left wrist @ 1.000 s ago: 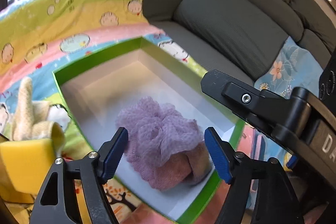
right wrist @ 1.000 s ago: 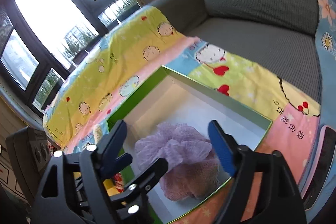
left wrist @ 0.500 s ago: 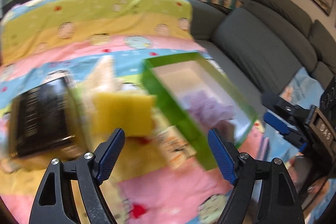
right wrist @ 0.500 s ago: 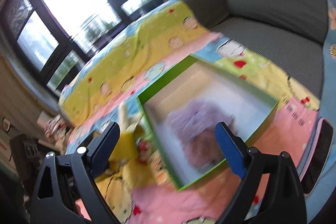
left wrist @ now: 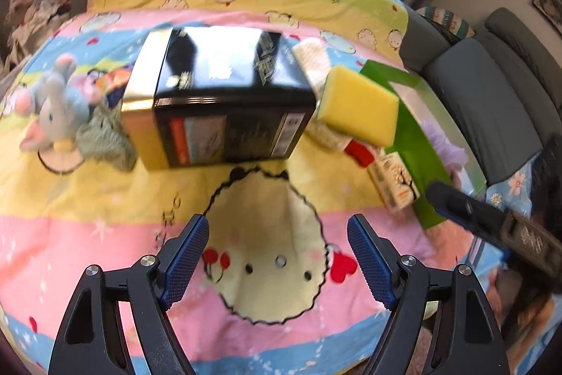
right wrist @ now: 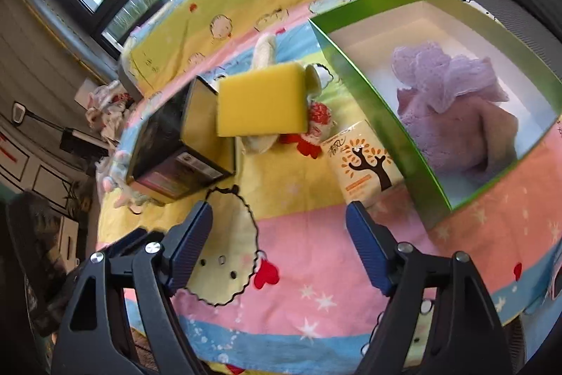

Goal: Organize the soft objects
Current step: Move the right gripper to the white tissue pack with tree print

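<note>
Both tongs had left the green box [right wrist: 365, 101] and stood over the printed blanket [left wrist: 105, 234] near its front edge. The left tongs [left wrist: 277, 255] were apart and empty; the right tongs [right wrist: 279, 246] were closing a little, with nothing between them. A moment before, both hung over the box – so the lilac mesh puff [right wrist: 446, 76] and the mauve towel [right wrist: 467, 132] under it seem already put away, and a next soft thing is probably sought.

The yellow sponge [left wrist: 358, 104] – a smooth foam block – lay beside the box's outer wall, on a cream knitted cloth [left wrist: 312, 58]. The grey plush elephant [left wrist: 56, 108] lay toward the left edge, beyond a hard, glossy black carton [left wrist: 224, 94]. A paper tissue pack [right wrist: 365, 160] touched the box.
</note>
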Tool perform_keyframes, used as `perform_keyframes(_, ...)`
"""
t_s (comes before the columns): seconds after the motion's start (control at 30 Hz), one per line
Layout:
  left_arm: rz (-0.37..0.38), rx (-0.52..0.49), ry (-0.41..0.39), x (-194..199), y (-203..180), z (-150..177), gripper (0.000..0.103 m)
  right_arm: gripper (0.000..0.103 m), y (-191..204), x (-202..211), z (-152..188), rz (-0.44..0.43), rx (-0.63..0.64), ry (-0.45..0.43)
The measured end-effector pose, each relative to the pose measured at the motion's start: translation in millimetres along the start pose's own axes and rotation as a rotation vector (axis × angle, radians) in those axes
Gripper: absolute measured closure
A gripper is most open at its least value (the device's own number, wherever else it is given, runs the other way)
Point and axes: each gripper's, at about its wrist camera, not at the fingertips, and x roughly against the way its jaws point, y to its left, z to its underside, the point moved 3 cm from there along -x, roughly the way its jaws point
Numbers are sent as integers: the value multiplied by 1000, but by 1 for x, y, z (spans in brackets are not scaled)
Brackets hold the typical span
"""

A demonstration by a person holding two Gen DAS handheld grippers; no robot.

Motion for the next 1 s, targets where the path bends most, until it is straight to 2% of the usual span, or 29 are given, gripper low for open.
perform_keyframes(0.1,6,8,9,3,6,11,22,24,-13,-16,-6,46,-55,30)
perform_keyframes(0.23,16,15,15,5,13,19,22,23,-23,-33,-13,142,-59,63)
perform_keyframes(0.4,18,26,19,6,25,21,22,23,-31,-41,-22,256,-50,44)
perform_keyframes(0.63,27,37,22,7,32,24,22,20,-35,-61,-33,319,11,71)
perform_keyframes(0.73,26,37,23,7,32,24,22,20,-34,-73,-29,304,25,113)
perform_keyframes(0.8,23,39,25,7,32,25,22,29,-33,-78,-24,305,41,122)
perform_keyframes(0.83,21,40,24,7,33,25,22,45,-31,-80,-21,324,58,125)
perform_keyframes(0.9,16,45,18,9,33,25,22,48,-25,-80,-18,365,96,114)
perform_keyframes(1.0,10,58,8,13,37,24,22,48,-8,-77,-8,308,124,133)
